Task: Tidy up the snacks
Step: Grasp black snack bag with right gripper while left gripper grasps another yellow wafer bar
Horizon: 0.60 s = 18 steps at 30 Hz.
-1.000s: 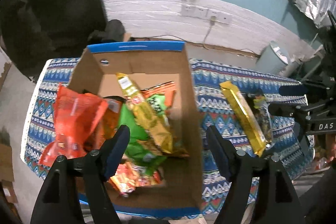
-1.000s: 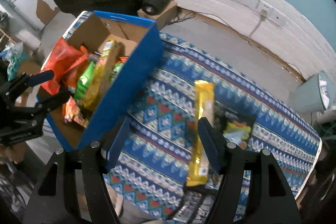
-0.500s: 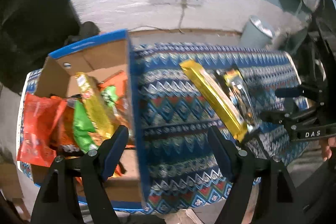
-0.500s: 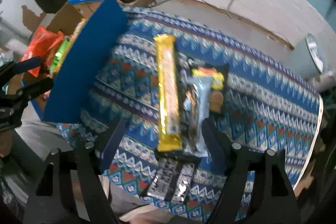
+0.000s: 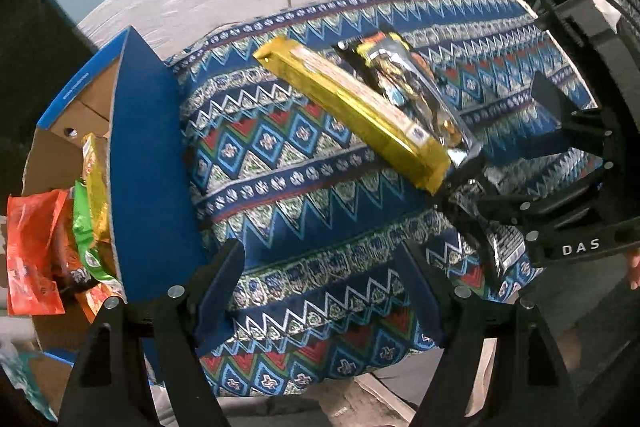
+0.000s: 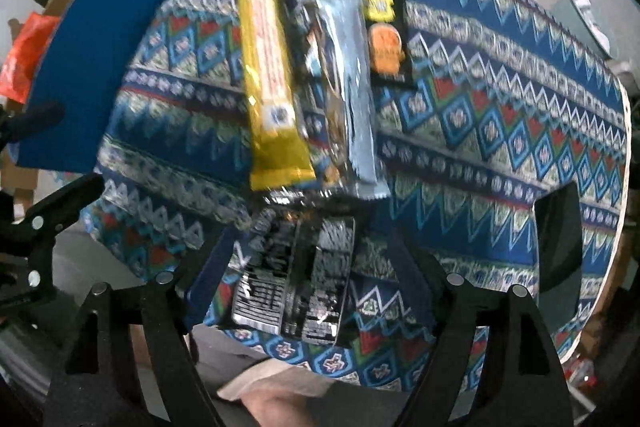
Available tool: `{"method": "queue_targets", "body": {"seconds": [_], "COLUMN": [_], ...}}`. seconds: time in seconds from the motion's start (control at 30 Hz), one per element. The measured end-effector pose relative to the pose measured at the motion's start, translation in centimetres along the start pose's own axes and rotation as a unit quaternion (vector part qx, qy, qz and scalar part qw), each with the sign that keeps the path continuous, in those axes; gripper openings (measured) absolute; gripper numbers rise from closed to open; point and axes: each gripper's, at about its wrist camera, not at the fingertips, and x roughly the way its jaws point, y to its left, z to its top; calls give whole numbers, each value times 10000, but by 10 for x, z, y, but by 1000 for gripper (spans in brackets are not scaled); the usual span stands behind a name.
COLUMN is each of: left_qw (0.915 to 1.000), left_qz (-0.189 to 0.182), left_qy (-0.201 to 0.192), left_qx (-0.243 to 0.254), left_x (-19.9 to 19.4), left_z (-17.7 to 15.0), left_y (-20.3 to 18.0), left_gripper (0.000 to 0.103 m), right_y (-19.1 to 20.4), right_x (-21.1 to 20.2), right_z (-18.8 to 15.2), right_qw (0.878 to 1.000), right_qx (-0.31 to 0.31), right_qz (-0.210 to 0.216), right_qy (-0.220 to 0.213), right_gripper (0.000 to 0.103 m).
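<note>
The patterned tablecloth (image 5: pixel 320 195) now fills most of the left wrist view, where a second ago the blue cardboard box (image 5: pixel 148 167) sat dead centre; the box has slid to the left edge, its packets (orange, green, gold) just showing behind its wall. So both tools have swung away from the box toward the loose snacks, and by my reading the next pick is being lined up.

In the right wrist view the long gold bar (image 6: pixel 270 75) and the silver-blue packet (image 6: pixel 348 95) lie side by side at upper centre, touching or nearly so, and the black packet (image 6: pixel 296 279) lies at lower centre.

The right gripper (image 6: pixel 308 275) is spread wide with the black packet between its fingers, not pinched. The left gripper (image 5: pixel 320 287) is equally wide and empty, over bare cloth.
</note>
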Motion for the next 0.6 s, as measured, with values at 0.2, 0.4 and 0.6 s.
{"method": "queue_targets", "body": {"seconds": [0.2,0.4,0.6], "left_qw": [9998,9994,9995], "left_qz": [67,100,122], "left_qy": [158,334,284], "left_qx": [68,30,-34], "left_x": [14,25,25], "left_z": [-10,-14,-8], "left_y": [-8,-4,-2], "left_gripper": [79,79,79], "right_y": [1,1,5], "right_x": [21,46,57], "right_z": [-10,-17,-20], "right_qw": [9997,9988,9985], "right_qx": [106,176,43], "right_qz": [16,-101,-161], "right_qy": [230,437,524], "right_gripper": [80,80,78]}}
